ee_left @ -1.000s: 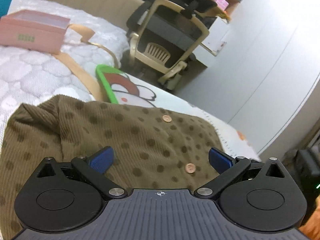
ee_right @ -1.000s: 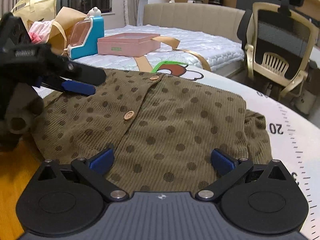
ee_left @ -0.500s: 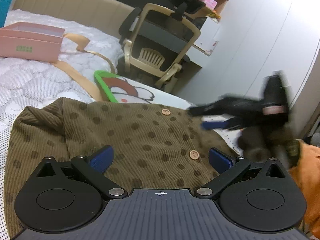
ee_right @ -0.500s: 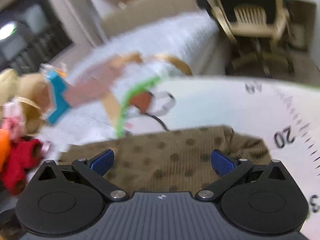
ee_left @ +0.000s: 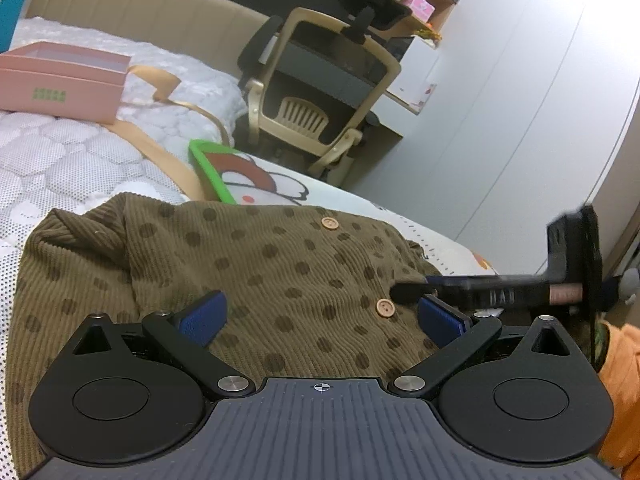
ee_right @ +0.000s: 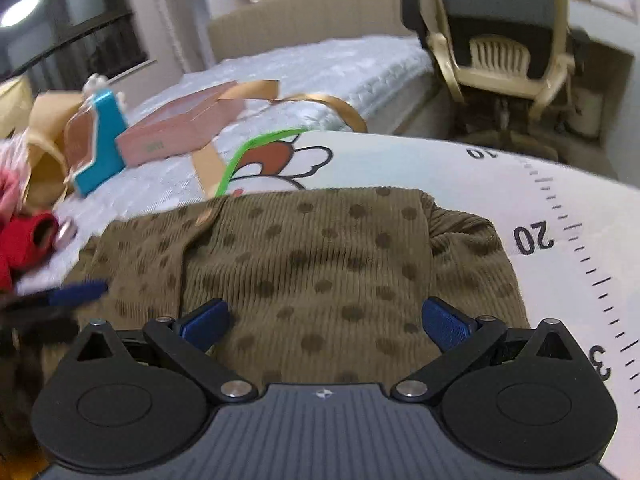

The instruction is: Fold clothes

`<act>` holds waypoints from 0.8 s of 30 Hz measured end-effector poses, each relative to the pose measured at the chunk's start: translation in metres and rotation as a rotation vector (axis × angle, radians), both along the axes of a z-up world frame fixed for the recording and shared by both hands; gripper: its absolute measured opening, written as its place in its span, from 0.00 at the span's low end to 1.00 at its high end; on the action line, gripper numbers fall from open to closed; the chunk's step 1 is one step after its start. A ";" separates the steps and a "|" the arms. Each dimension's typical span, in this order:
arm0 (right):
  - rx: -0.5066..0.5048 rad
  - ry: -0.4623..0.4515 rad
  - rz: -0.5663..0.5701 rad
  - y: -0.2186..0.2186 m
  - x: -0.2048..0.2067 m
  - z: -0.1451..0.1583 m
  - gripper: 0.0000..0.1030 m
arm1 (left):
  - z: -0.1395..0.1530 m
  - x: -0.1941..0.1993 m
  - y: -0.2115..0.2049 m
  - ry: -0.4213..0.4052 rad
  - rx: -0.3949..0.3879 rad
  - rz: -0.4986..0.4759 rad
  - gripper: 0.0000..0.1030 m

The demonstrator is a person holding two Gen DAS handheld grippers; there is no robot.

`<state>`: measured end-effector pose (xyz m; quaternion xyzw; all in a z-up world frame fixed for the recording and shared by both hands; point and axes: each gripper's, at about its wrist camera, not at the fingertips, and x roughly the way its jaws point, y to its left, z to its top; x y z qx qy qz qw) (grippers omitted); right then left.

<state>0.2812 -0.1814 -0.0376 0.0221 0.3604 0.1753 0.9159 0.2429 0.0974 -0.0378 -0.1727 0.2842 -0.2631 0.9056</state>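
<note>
Olive cardigan (ee_left: 256,264) — darker brown dots

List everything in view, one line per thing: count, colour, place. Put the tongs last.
Cardigan: one, olive-brown with darker dots and wooden buttons, lying on the mat under both tongs.
Mat: one, white with a ruler scale, a cartoon print and a green edge, under the cardigan.
Box: one, pink, on the bed.
Ribbon: one, tan, trailing from the box across the bed.
Bed: one, white quilted, beige headboard, behind the mat.
Office chair: one, beige and black, beside the bed.
Toy case: one, blue, on the bed.
Left tongs: one, black with blue pads, open above the cardigan.
Right tongs: one, black with blue pads, open above the cardigan.
</note>
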 end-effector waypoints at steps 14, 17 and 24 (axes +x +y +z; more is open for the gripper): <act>0.055 -0.061 -0.025 -0.007 -0.009 -0.004 1.00 | 0.025 -0.001 0.025 0.023 -0.159 0.060 1.00; 0.088 -0.062 -0.030 -0.011 -0.009 -0.004 1.00 | 0.042 0.005 0.048 0.031 -0.184 0.166 1.00; 0.124 -0.062 -0.032 -0.016 -0.010 -0.005 1.00 | 0.007 0.065 0.059 0.355 -0.209 0.180 1.00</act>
